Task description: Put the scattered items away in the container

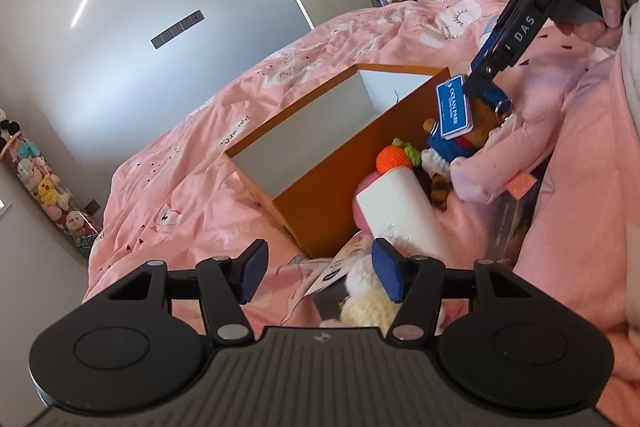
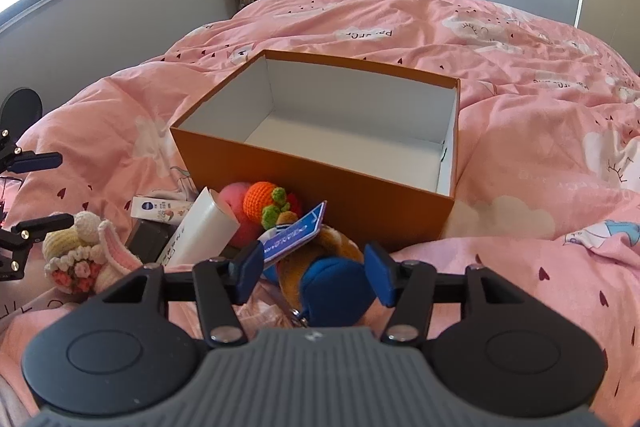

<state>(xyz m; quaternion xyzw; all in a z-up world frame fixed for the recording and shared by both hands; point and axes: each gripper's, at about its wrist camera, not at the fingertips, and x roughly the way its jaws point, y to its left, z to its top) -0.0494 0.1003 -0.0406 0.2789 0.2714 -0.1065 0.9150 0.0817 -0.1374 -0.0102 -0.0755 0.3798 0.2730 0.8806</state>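
One orange cardboard box (image 2: 320, 183), white inside, sits mid-bed on a pink quilt (image 2: 520, 75); right gripper (image 2: 314, 273) pinches a blue-capped plush (image 2: 332, 283), left gripper (image 1: 320, 267) gapes.

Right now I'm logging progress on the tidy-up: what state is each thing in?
Orange box: open, lidless, nothing visible inside.
Plush toy in blue outfit: outside the box, between the right gripper's pads; grip unclear.
Left gripper: open, over the crocheted bunny.
Crocheted carrot: on the bed, outside the box.
White tube: lying outside the box.
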